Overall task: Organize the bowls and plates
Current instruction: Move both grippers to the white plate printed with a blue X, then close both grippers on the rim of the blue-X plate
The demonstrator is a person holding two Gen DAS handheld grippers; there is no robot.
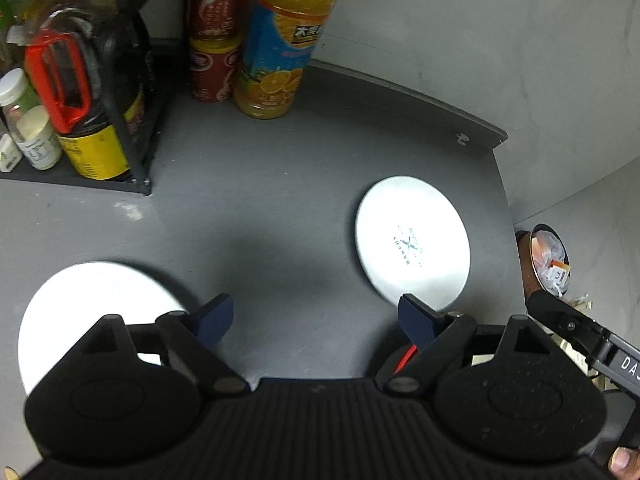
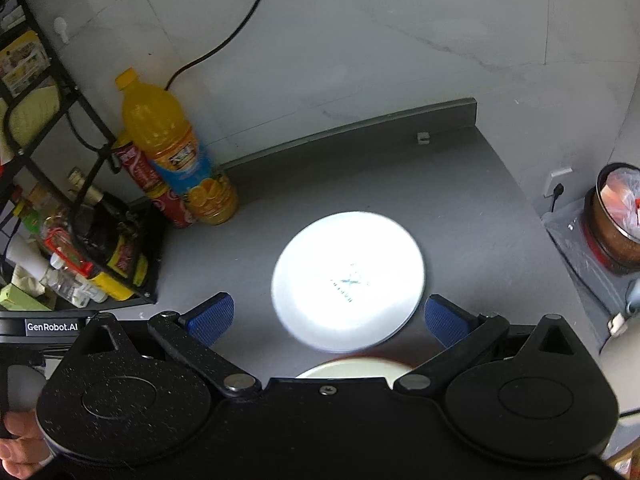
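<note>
A white plate with a small printed mark (image 1: 412, 242) lies flat on the dark grey counter (image 1: 260, 184), ahead and right of my left gripper (image 1: 316, 320), which is open and holds nothing. A second white plate (image 1: 92, 308) lies at lower left, partly under the left finger. In the right wrist view the marked plate (image 2: 348, 280) lies just beyond my right gripper (image 2: 328, 318), open with nothing in it. A cream bowl with a red rim (image 2: 352, 368) shows close under that gripper, mostly hidden by its body. Its red rim (image 1: 406, 356) peeks out in the left view.
An orange juice bottle (image 2: 176, 156) and red cans (image 2: 160, 188) stand at the back by the wall. A black wire rack (image 1: 132, 92) of bottles and jars fills the left. The counter ends on the right, with a bin (image 2: 616, 220) below. A black cable (image 2: 224, 40) hangs on the wall.
</note>
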